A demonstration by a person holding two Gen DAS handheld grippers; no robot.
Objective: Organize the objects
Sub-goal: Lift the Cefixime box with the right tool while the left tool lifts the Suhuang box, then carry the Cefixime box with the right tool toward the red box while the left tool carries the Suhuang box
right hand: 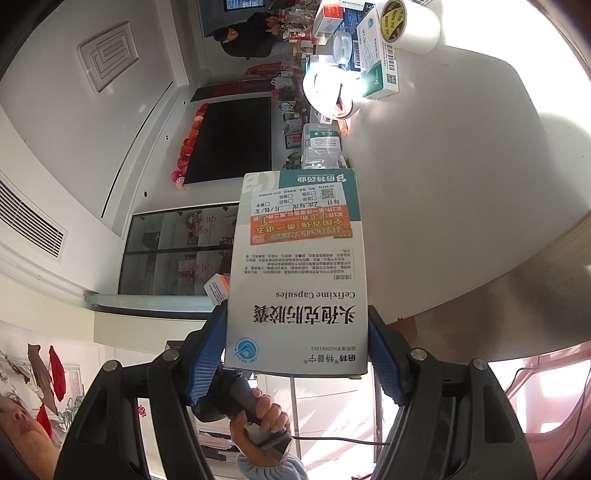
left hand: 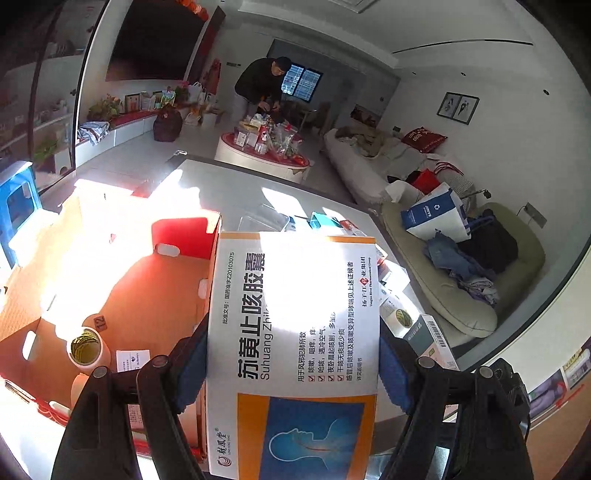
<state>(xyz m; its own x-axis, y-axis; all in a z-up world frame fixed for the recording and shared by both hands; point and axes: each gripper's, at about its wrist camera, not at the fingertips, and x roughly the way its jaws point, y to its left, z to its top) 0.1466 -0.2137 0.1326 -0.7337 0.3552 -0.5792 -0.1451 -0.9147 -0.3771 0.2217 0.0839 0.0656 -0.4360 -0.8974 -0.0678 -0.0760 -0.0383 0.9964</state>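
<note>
Between the blue pads of the left gripper (left hand: 293,365), a white and orange medicine box (left hand: 295,332) is being pinched by its two long sides. Its face is reading "Suhuang Zhi…" under large Chinese characters, with a blue panel showing a head in profile and a "Long Feng Tang" logo at the near corner. The box is hanging above the edge of an open cardboard carton (left hand: 122,280) with a red inner flap. Inside the carton a roll of tape (left hand: 86,347) is standing beside a small white card. Past the box, more small boxes (left hand: 413,325) are lying on a white table (left hand: 229,188). Far across the room, a person in dark clothes (left hand: 258,85) is bending over a round table crowded with goods.

In the right gripper (right hand: 297,354), the blue pads are clamping a white and teal box (right hand: 299,266) printed "Cefixime Capsules", with an orange sticker partway up it. Below it, a hand (right hand: 264,413) is gripping a dark handle. Beyond, along the white tabletop (right hand: 443,177), more medicine boxes (right hand: 376,59) and a tape roll marked "Washi Tape" (right hand: 410,26) are sitting together in bright light.
</note>
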